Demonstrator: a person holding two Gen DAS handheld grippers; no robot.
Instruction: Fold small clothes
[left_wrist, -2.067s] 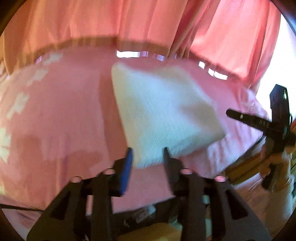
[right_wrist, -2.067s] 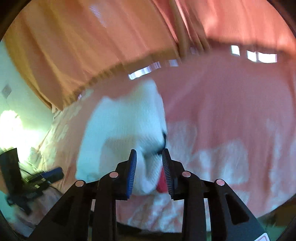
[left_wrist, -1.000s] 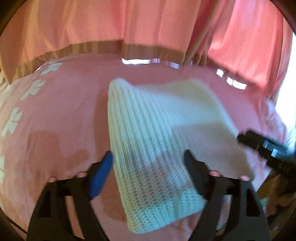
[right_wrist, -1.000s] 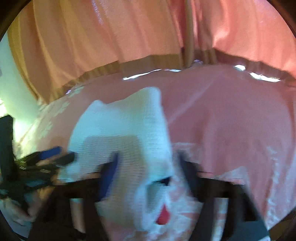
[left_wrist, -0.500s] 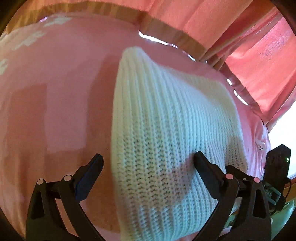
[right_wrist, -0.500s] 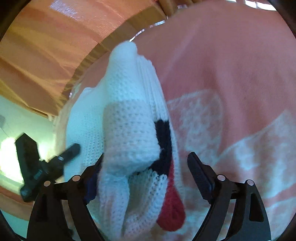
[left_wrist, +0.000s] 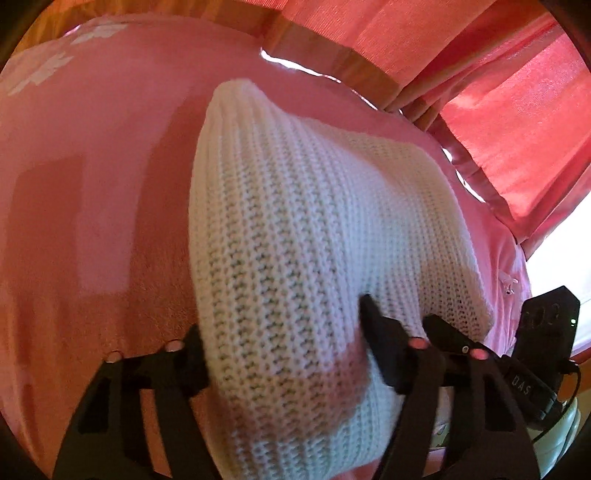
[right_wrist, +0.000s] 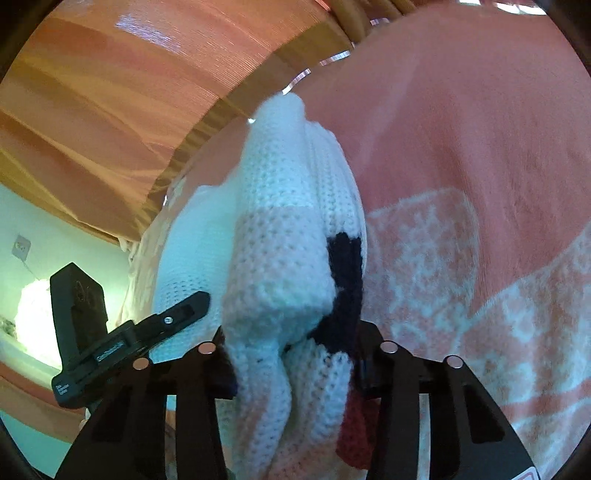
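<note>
Knitwear first, left wrist view: white knitted garment (left_wrist: 314, 229) is lying on the pink bedspread (left_wrist: 92, 166), filling centre frame w/ its far corner peaking toward 12 o'clock. Left gripper (left_wrist: 284, 332) is closing, jaws about half apart, near edge of the knit bunching between them; pads look to be pressing in. Right gripper (left_wrist: 480, 347) is showing at 4 o'clock. Curtain (left_wrist: 517, 92) is hanging at 1–2 o'clock.

Right wrist view: right gripper (right_wrist: 291, 354) is closing too, thick fold of garment (right_wrist: 280, 258) w/ black and red patches between jaws, pads touching both sides. Left gripper (right_wrist: 147, 328) is sitting at 8 o'clock. Prob. each is taking a near corner so the edge lifts evenly for a fold toward 12.
</note>
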